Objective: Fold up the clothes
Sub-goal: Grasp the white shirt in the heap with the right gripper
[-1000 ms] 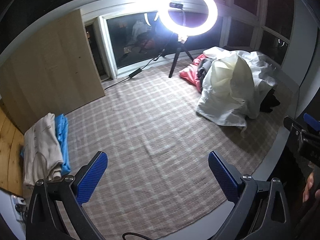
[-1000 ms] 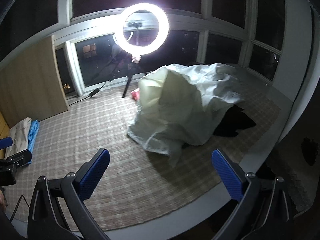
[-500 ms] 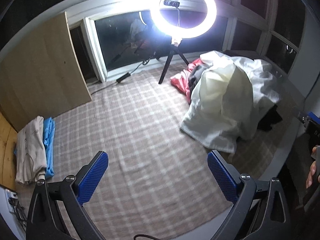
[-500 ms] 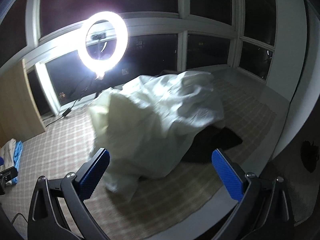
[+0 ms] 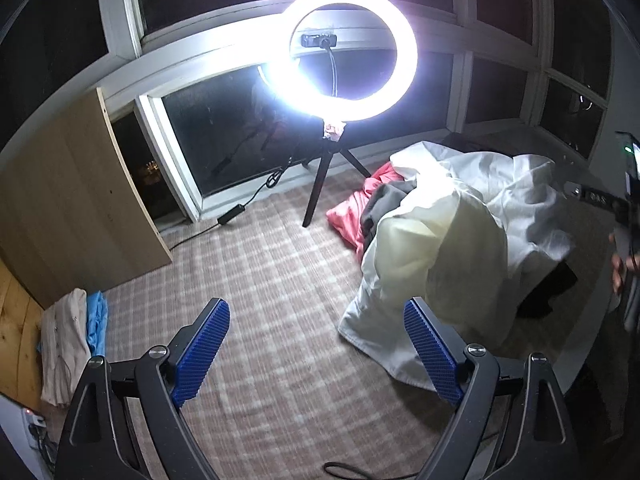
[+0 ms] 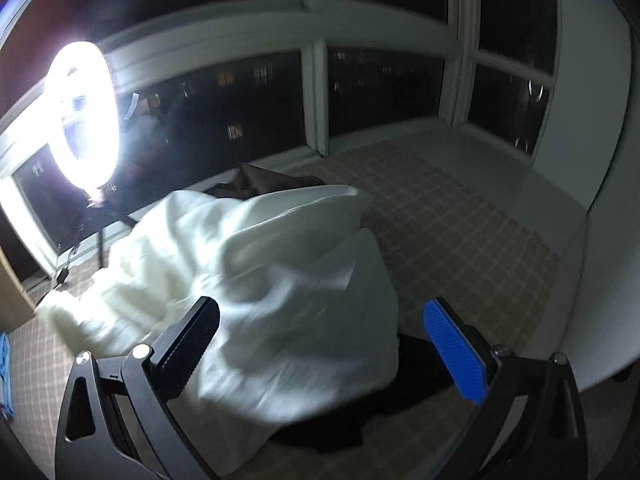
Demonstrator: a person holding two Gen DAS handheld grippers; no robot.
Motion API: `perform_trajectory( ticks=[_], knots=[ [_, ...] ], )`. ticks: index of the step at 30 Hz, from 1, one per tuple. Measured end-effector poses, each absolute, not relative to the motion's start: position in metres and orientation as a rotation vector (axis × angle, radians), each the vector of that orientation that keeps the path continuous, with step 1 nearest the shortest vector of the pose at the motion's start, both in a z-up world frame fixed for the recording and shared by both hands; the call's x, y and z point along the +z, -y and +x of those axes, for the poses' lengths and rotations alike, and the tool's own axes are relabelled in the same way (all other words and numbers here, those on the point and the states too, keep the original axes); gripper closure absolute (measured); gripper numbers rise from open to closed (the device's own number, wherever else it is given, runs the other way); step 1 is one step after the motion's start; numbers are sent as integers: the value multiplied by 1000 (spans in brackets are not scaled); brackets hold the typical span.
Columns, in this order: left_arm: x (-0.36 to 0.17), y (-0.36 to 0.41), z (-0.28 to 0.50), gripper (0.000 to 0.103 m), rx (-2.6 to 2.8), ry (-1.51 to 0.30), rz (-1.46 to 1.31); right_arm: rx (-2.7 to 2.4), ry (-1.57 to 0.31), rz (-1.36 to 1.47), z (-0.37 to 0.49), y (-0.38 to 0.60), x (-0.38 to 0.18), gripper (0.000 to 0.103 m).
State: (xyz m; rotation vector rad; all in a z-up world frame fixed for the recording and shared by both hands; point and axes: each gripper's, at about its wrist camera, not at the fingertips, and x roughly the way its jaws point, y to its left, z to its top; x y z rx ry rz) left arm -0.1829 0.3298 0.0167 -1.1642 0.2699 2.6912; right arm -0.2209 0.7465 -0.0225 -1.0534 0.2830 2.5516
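Observation:
A heap of unfolded clothes lies on the checked rug [image 5: 256, 280]: a big white garment [image 5: 452, 264] on top, a pink one [image 5: 352, 208], a grey one [image 5: 380, 204] and a black one [image 5: 548, 292] under it. My left gripper [image 5: 316, 352] is open above the rug, just left of the heap's near edge. My right gripper [image 6: 332, 348] is open and close over the white garment [image 6: 280, 288], with black cloth [image 6: 420, 380] beneath; nothing is held. Folded beige [image 5: 64, 344] and blue [image 5: 97, 320] clothes lie stacked at the left.
A lit ring light [image 5: 348, 52] on a black tripod [image 5: 320, 180] stands by the dark windows, its cable [image 5: 240, 208] trailing over the rug. A wooden board [image 5: 68, 208] leans at the left. A person's hand [image 5: 620, 268] with the other gripper shows at the right edge.
Both grippers have moved toward the clothes heap, which now looms larger. The right one swung right and in close over the white garment. Both stayed open.

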Motion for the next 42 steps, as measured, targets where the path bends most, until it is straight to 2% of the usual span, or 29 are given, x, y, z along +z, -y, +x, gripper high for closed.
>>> perform_trajectory(
  ticks=[4, 11, 18, 22, 28, 29, 30, 31, 34, 37, 39, 42],
  knots=[
    [11, -340, -195, 14, 2691, -280, -1191, 2596, -349, -1146, -258, -763, -38, 0],
    [-2, -361, -224, 14, 2674, -303, -1240, 2647, -272, -1093, -296, -773, -19, 0],
    [-18, -383, -244, 14, 2624, -311, -1288, 2599, -159, -1324, -332, -769, -40, 0],
    [-26, -393, -248, 14, 2592, -334, -1306, 2579, -211, -1393, -333, -772, -67, 0],
    [-26, -395, -248, 14, 2590, -351, -1305, 2650, -332, -1361, -332, -788, -67, 2],
    [-26, -394, -248, 14, 2592, -349, -1305, 2661, -340, -1362, -333, -788, -68, 4],
    [-26, -394, -248, 14, 2594, -348, -1305, 2674, -355, -1365, -335, -788, -68, 18],
    [-26, -393, -248, 14, 2595, -347, -1306, 2692, -383, -1367, -334, -790, -68, 36],
    [-26, -392, -247, 14, 2598, -351, -1303, 2720, -434, -1368, -329, -789, -67, 55],
    [-24, -391, -246, 14, 2603, -352, -1296, 2738, -478, -1338, -320, -791, -59, 68],
    [-23, -389, -244, 14, 2612, -359, -1289, 2747, -504, -1317, -313, -794, -52, 73],
    [-22, -384, -244, 14, 2623, -355, -1283, 2731, -390, -1296, -301, -795, -38, 76]
  ],
)
